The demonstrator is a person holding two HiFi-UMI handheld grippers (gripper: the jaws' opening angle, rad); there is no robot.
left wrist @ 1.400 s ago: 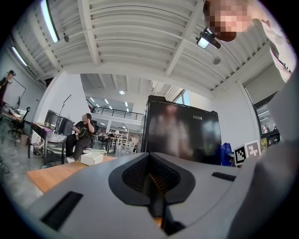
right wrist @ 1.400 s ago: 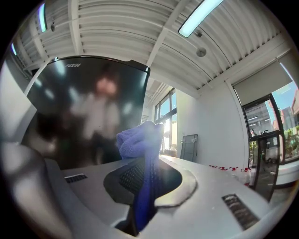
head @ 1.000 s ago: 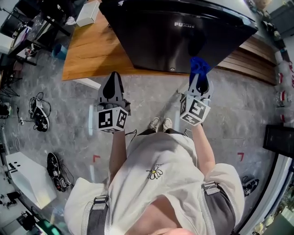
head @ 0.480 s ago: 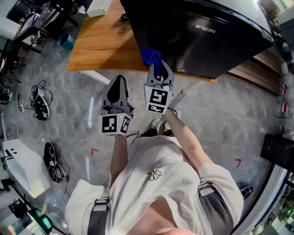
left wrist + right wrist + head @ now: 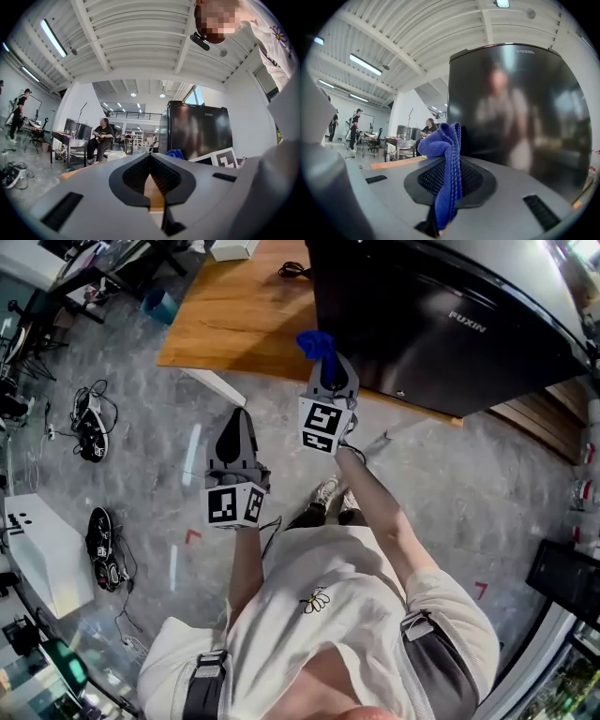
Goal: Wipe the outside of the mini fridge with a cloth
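The right gripper, clamped on the blue cloth, sits at the mini fridge's front corner while the left gripper hangs closed and empty; most of the wiping seemingly remains.

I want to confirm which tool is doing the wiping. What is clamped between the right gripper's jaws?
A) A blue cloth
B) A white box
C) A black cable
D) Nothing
A: in the right gripper view, a folded blue cloth is pinched between the shut jaws of the right gripper, in front of the black mini fridge.
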